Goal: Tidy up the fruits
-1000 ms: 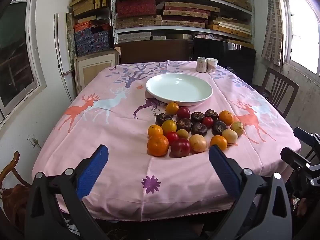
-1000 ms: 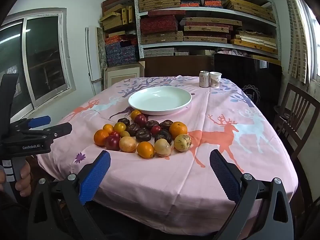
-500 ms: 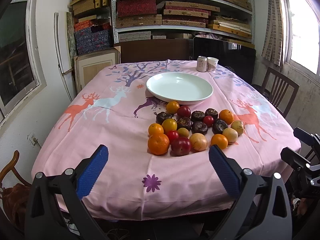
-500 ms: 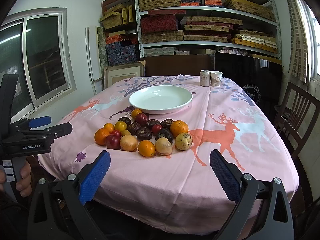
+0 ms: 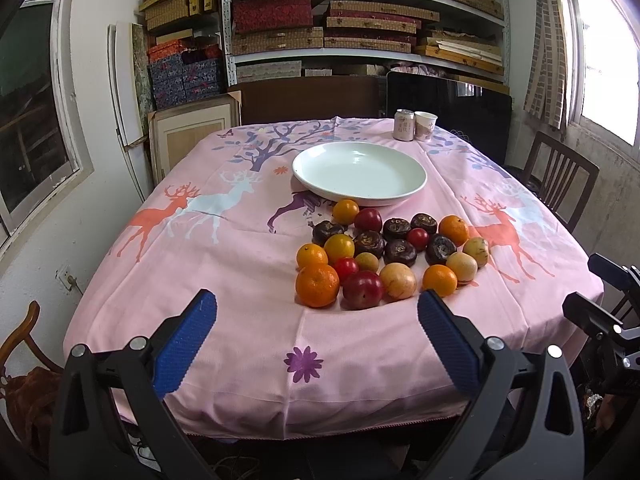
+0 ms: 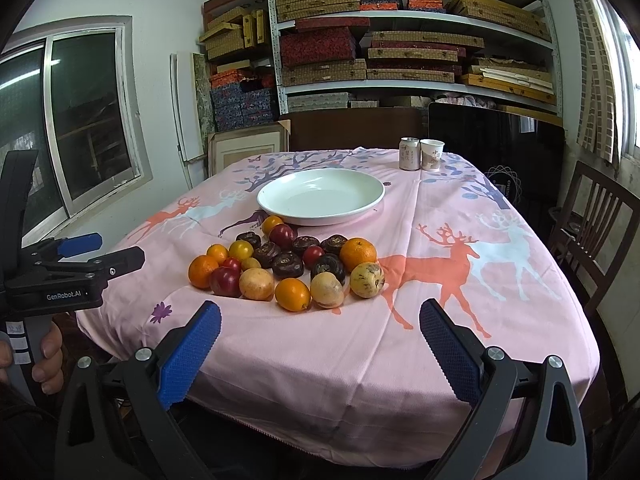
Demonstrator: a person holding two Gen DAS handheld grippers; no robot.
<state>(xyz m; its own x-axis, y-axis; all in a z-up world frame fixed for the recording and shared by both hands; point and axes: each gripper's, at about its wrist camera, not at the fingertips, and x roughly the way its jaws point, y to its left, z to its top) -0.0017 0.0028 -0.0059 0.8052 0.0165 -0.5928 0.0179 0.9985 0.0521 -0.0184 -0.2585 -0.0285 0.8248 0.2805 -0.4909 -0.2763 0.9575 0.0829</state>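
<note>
The fruits (image 5: 384, 256) lie in a loose heap on the pink-clothed surface (image 5: 240, 280), just at six o'clock of the empty white plate (image 5: 360, 172), some nearly touching its near rim. Both tools hover short of the surface edge: the left gripper (image 5: 316, 344) has its fingers wide apart and empty, and so does the right gripper (image 6: 320, 348).

The round oranges (image 6: 358, 254) and red plums (image 6: 225, 281) look firm and light but will likely roll; I would take each across its widest middle, from above. The dark wrinkled fruits (image 5: 400, 252) seem softer, so a gentle squeeze suits them. The front-row orange (image 5: 318, 285) at six o'clock of the heap is easiest to reach first. A can (image 5: 404, 125) and cup (image 5: 425, 126) stand at twelve o'clock, well apart.
</note>
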